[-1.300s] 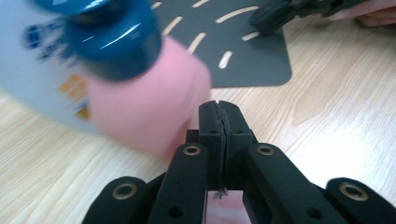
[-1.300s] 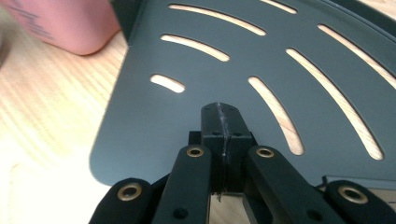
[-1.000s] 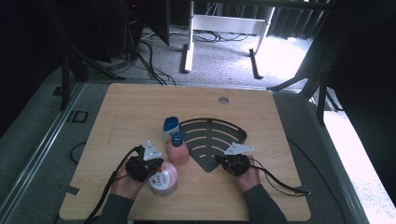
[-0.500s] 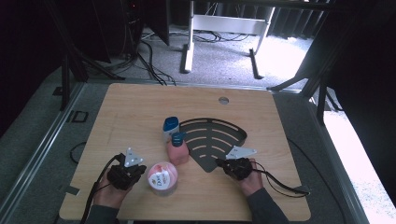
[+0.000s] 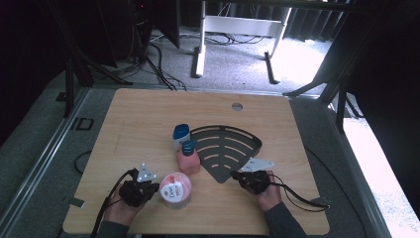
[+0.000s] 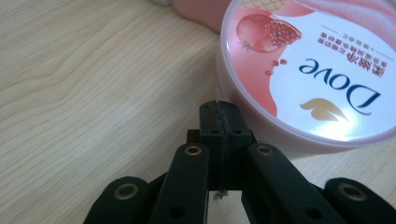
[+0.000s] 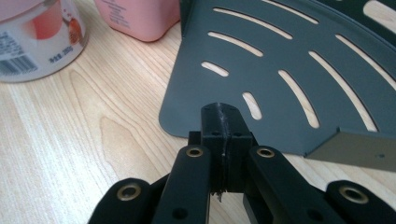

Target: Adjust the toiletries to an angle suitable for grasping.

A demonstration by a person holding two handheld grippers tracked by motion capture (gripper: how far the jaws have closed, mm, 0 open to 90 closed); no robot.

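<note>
A round pink and white Dove jar (image 5: 176, 189) (image 6: 308, 70) stands upright near the table's front edge. My left gripper (image 5: 154, 188) (image 6: 219, 112) lies just left of it, jaws shut with nothing between them, tips close to the jar's side. Behind the jar stand a pink bottle with a blue cap (image 5: 189, 158) (image 7: 140, 16) and a white bottle with a blue cap (image 5: 181, 137). A dark grey fan-shaped slotted shelf (image 5: 225, 148) (image 7: 289, 70) lies flat to their right. My right gripper (image 5: 237, 175) (image 7: 219, 114) is shut and empty, tips at the shelf's near corner.
The wooden table (image 5: 148, 119) has a small round hole (image 5: 237, 106) near its far edge. A black cable (image 5: 297, 196) trails right from the right gripper. Bare wood lies behind the bottles and along the left side. Carpet and metal frame legs surround the table.
My left gripper has moved left and toward the near edge, coming off the top of the Dove jar to lie beside it. The right gripper has stayed put.
</note>
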